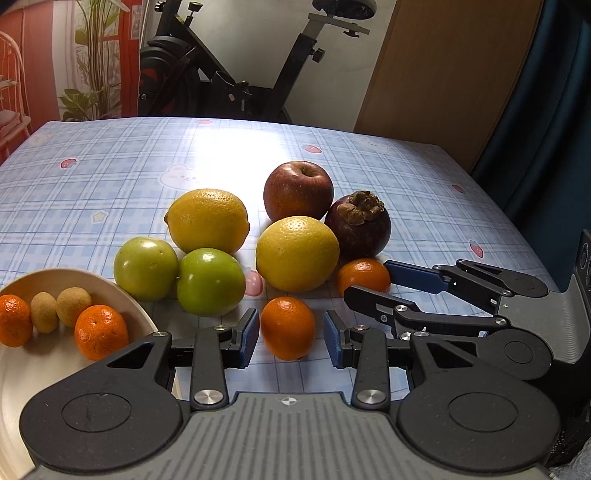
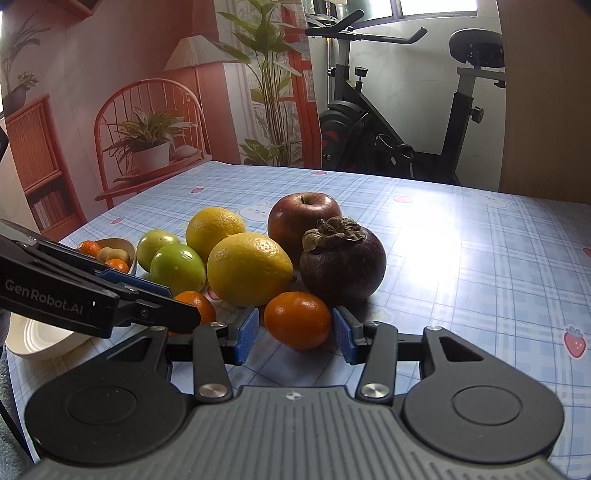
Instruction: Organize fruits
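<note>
With both tongs released, I straddle one small glossy orange mandarin (image 1: 287, 328) low-centre with my left gripper (image 1: 290, 334), another (image 2: 297, 319) with my right gripper (image 2: 295, 330); next I clench, then carry each toward the cream bowl (image 1: 122, 295) lower left.

Beyond my tongs, past the blue plaid tablecloth (image 2: 480, 236), stand a black exercise bike (image 2: 388, 122), a printed red-room backdrop (image 2: 110, 74) and a bright window (image 2: 436, 7).

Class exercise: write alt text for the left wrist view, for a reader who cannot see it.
The left gripper brackets a small orange on a blue checked tablecloth, pads not touching. Behind lie lemons, green fruits, an apple and a mangosteen; a plate at left holds small fruits.
</note>
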Demonstrator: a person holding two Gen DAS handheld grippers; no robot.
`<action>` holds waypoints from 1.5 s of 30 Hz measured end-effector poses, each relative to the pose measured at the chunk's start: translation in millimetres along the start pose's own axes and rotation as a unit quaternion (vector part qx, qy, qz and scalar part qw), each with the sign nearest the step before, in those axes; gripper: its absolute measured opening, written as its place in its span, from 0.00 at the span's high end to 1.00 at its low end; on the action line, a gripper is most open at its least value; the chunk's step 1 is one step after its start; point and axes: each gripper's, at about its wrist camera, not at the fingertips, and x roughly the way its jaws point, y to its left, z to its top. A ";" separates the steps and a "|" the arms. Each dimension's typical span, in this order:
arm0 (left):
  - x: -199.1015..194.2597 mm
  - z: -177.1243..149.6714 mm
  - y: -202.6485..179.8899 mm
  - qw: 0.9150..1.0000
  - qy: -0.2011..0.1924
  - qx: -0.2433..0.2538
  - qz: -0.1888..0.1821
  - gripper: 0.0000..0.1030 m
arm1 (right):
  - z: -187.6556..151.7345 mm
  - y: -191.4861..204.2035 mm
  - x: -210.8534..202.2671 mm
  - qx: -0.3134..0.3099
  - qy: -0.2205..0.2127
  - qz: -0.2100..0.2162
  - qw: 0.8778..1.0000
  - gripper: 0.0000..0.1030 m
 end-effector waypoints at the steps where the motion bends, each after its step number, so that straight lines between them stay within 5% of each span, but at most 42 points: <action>1: 1.5 -0.1 0.4 1.000 0.002 0.000 0.001 0.61 | 1.5 -1.6 0.9 0.003 0.000 0.000 1.000 0.54; 22: 7.3 -12.3 3.3 1.000 0.003 0.003 -0.007 0.65 | 2.6 -6.9 5.4 0.018 0.016 0.007 1.000 0.54; 45: -15.9 -20.2 1.6 0.999 -0.034 0.006 -0.004 0.65 | -1.8 -15.2 -8.2 0.049 -0.012 0.011 0.999 0.58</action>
